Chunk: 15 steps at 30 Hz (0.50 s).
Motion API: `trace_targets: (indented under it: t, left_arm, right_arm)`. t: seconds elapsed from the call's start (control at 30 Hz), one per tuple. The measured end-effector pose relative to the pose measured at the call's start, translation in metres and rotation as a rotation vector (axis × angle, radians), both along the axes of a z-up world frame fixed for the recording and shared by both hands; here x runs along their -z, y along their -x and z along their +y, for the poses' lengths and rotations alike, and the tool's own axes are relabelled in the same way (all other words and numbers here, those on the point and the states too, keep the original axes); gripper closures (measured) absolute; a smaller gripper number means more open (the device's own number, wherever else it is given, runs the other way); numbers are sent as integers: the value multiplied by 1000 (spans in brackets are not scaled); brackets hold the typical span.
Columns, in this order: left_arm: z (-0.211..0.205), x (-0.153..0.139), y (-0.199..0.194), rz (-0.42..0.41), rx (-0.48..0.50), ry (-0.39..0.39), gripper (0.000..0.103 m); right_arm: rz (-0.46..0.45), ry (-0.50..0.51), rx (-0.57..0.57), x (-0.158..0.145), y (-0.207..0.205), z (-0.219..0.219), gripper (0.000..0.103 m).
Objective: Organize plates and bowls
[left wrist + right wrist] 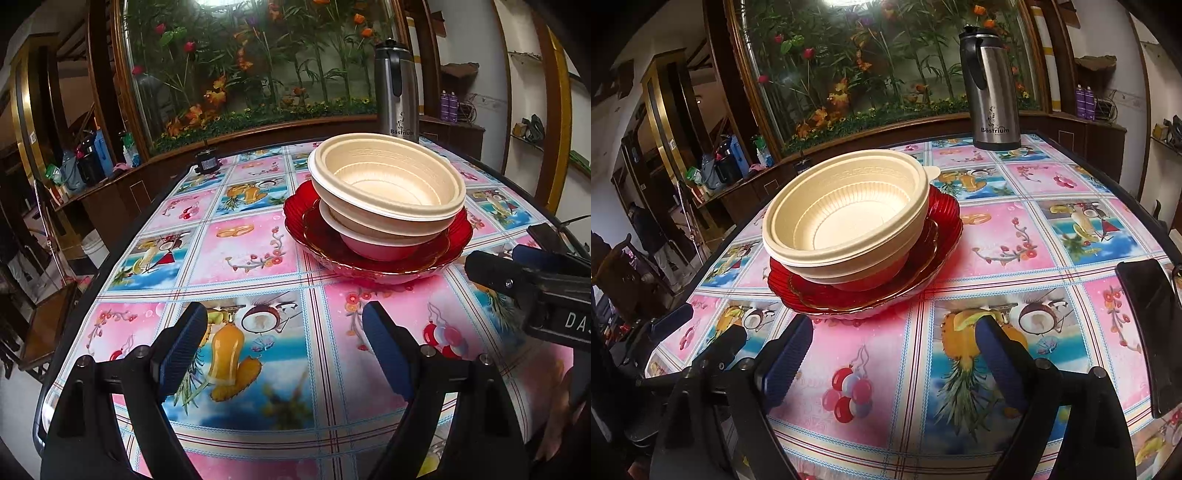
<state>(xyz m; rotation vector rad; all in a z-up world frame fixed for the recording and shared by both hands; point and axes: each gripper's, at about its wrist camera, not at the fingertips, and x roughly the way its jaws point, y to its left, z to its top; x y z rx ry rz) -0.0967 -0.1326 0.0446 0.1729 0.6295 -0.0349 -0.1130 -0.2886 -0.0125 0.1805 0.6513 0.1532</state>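
1. One table fills both views, spread with a pink and blue fruit-print cloth; behind it stands a glass case of artificial flowers.

2. Two red plates lie nested near the middle of the table, a smaller one inside a larger scalloped one, forming the base of the pile.

3. Cream bowls are stacked on the plates. The wide top bowl sits off-centre on a smaller one below, and its rim overhangs on one side. Judged from this, the tableware is gathered and the job looks close to finished.

4. Risk one: the top bowl appears tilted and poorly seated, so a knock to the table or a brush from a gripper could slide it off the pile.

5. Risk two: the bowls look light and disposable, so a passing finger could tip the whole stack.

6. A steel flask stands at the far edge, well apart from the pile.

7. A dark phone lies near the table's right edge, where a sweeping hand could knock it off.

8. Left gripper hovers over the cloth short of the plates, jaws wide, nothing between them.

9. Right gripper sits just before the plate rim, jaws likewise spread and empty, touching nothing.
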Motion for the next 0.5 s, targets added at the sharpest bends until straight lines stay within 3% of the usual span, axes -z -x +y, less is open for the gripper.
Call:
trace_targets:
  t: [0.5]
  left_arm:
    - [4,1,-4,18,-11,12,16]
  right_arm:
    - [-5,-3,-8,0,0,1,12]
